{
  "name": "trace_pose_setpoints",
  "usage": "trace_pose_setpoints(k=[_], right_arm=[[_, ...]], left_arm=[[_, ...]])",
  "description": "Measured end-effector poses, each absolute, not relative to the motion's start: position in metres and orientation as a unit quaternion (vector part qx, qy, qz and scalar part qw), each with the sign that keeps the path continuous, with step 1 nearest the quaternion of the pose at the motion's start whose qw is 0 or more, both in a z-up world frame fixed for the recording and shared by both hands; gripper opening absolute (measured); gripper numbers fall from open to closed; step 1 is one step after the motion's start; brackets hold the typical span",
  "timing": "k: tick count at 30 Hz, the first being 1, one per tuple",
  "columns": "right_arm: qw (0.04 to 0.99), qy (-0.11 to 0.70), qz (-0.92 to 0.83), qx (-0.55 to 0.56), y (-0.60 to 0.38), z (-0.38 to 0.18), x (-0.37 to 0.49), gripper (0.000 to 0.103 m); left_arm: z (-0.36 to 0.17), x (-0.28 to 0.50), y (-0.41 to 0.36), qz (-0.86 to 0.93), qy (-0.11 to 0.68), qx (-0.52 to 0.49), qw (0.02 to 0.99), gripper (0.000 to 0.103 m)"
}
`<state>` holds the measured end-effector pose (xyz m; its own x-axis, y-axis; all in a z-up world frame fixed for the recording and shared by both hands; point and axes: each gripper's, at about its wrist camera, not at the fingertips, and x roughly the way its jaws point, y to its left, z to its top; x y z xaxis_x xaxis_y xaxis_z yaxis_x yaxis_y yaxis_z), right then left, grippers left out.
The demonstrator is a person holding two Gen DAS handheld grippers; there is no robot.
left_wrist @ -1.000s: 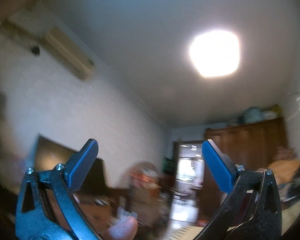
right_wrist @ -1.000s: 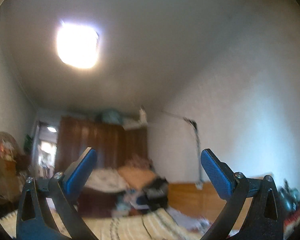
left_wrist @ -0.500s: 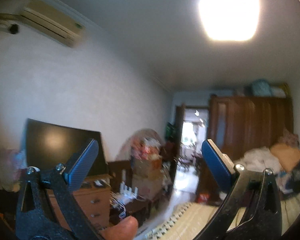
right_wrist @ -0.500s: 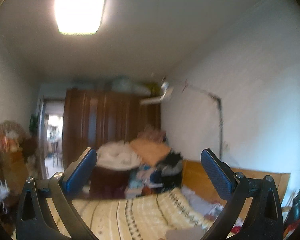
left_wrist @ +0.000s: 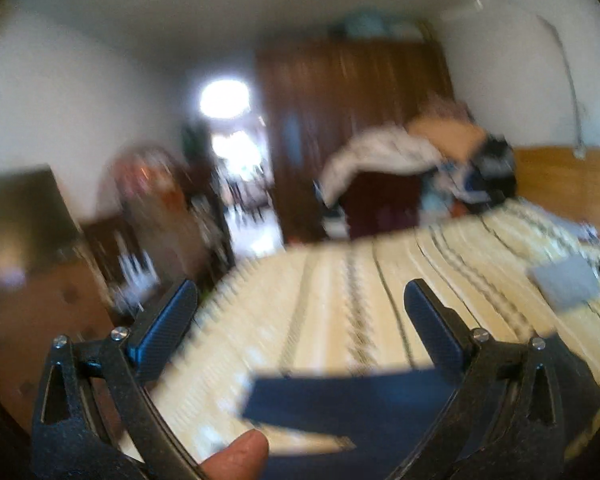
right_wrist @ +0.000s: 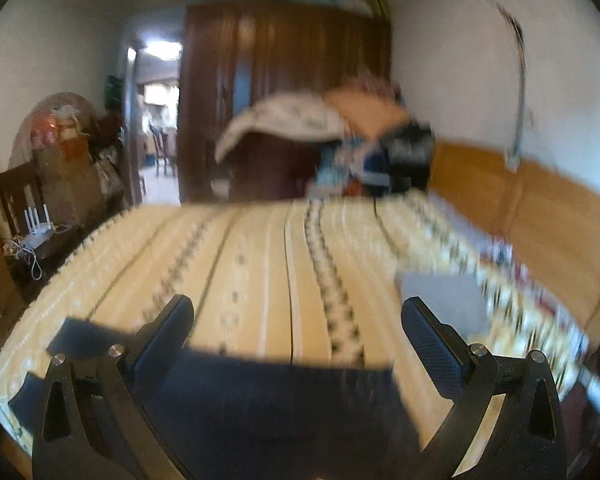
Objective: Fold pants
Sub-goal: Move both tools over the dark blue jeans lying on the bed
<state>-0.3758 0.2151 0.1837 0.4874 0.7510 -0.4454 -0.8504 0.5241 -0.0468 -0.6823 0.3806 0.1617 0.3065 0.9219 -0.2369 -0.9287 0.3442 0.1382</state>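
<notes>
Dark navy pants (left_wrist: 352,408) lie flat on the near end of a bed with a cream patterned cover (left_wrist: 340,292). In the right wrist view the pants (right_wrist: 268,404) spread across the bottom of the picture, with one part reaching left. My left gripper (left_wrist: 300,328) hangs open above the pants, nothing between its blue pads. My right gripper (right_wrist: 296,336) is open too, over the pants' far edge. A fingertip (left_wrist: 236,458) of the person shows at the bottom of the left wrist view. Both views are blurred by motion.
A grey flat item (right_wrist: 440,300) lies on the bed's right side. Piled bedding and clothes (right_wrist: 324,128) sit at the far end before a dark wooden wardrobe (right_wrist: 284,80). A wooden headboard (right_wrist: 532,208) runs along the right. Drawers and clutter (left_wrist: 32,300) stand left of the bed.
Both grippers have tilted down from the ceiling and walls toward the bed. The navy pants have come into view under them. Both stay open.
</notes>
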Motion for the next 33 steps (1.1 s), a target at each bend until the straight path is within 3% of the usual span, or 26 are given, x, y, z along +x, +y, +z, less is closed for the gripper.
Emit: trace_pose_setpoints(k=[2, 4, 7, 11, 16, 20, 22, 28, 33], right_arm=[[0.856, 0.205, 0.454, -0.139, 0.21, 0.156, -0.371, 0.103], [0.858, 0.208, 0.443, -0.153, 0.204, 0.149, -0.357, 0.103], [0.868, 0.185, 0.432, -0.16, 0.193, 0.148, -0.342, 0.103], [0.893, 0.107, 0.42, -0.124, 0.156, 0.249, -0.316, 0.103], [0.921, -0.036, 0.384, -0.062, 0.095, 0.39, -0.313, 0.103], [0.915, -0.071, 0.395, -0.033, 0.073, 0.447, -0.319, 0.103], [0.904, -0.068, 0.421, -0.033, 0.072, 0.448, -0.325, 0.103], [0.894, -0.088, 0.437, -0.05, 0.077, 0.443, -0.342, 0.103], [0.901, -0.113, 0.418, -0.004, 0.067, 0.541, -0.321, 0.103]], left_arm=[[0.117, -0.667, 0.374, 0.553, 0.162, -0.051, 0.816, 0.103], [0.116, -0.647, 0.375, 0.542, 0.178, -0.074, 0.818, 0.103], [0.165, -0.624, 0.368, 0.546, 0.182, -0.052, 0.816, 0.103], [0.264, -0.613, 0.331, 0.532, 0.091, -0.003, 0.842, 0.103], [0.349, -0.609, 0.311, 0.493, -0.006, 0.006, 0.87, 0.103], [0.366, -0.617, 0.315, 0.449, -0.053, -0.041, 0.891, 0.103], [0.355, -0.609, 0.32, 0.441, -0.059, -0.062, 0.893, 0.103], [0.335, -0.56, 0.357, 0.405, 0.013, -0.097, 0.909, 0.103], [0.389, -0.544, 0.348, 0.401, 0.001, -0.029, 0.915, 0.103]])
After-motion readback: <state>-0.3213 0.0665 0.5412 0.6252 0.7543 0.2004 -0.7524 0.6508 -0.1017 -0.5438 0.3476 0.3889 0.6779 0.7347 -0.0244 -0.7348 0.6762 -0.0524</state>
